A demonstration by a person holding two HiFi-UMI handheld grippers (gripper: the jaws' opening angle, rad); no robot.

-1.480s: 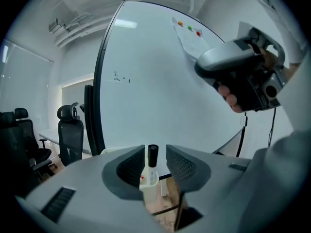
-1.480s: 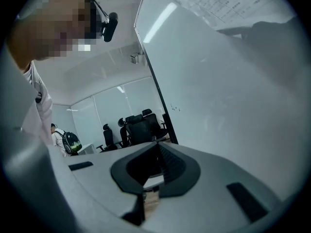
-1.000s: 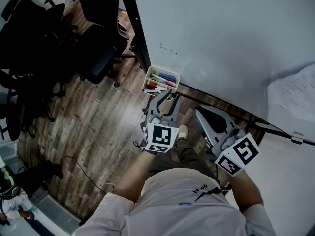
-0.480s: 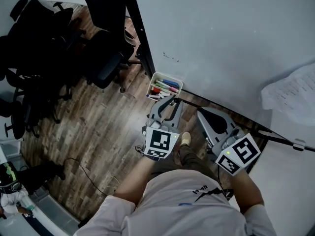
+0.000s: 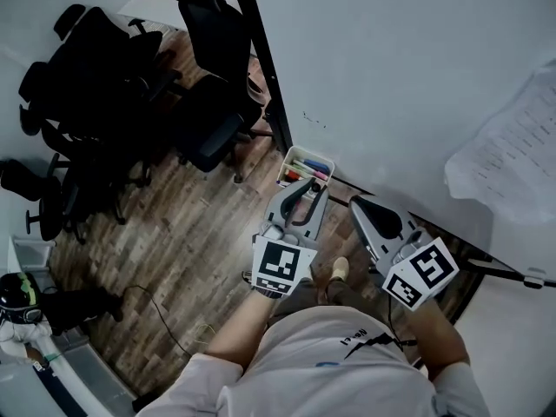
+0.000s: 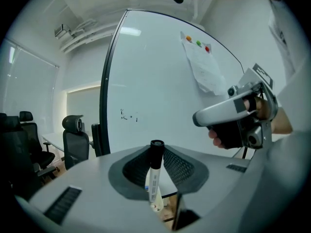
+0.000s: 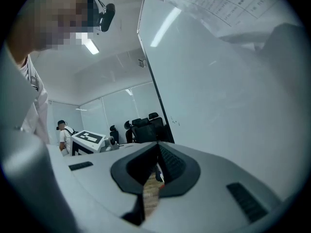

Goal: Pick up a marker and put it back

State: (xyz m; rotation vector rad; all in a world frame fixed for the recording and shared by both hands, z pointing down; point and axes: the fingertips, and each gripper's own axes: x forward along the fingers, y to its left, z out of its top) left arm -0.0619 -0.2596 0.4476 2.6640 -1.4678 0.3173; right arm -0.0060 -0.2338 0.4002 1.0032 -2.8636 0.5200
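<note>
the pick-up half looks done: the left tongs [image 5: 303, 187] have just been closing and now clench a marker [image 6: 154, 174], white-bodied with a black cap, standing upright between the pads and held in the air in front of the whiteboard [image 5: 417, 76], apart from the tray [image 5: 284, 164]. that tray hangs at the board's bottom edge, close to its dark left frame post, and holds several coloured markers. the next move is probably to bring the marker down over the tray, line it up with a free gap among the others, and only then release. the right tongs [image 7: 156, 147] are clenched on nothing and hover just beside the left, near enough to crowd the approach. a printed sheet [image 5: 512, 146] hangs further right, and black office chairs [image 5: 208, 129] stand on the wood floor [image 5: 174, 233], well clear.
</note>
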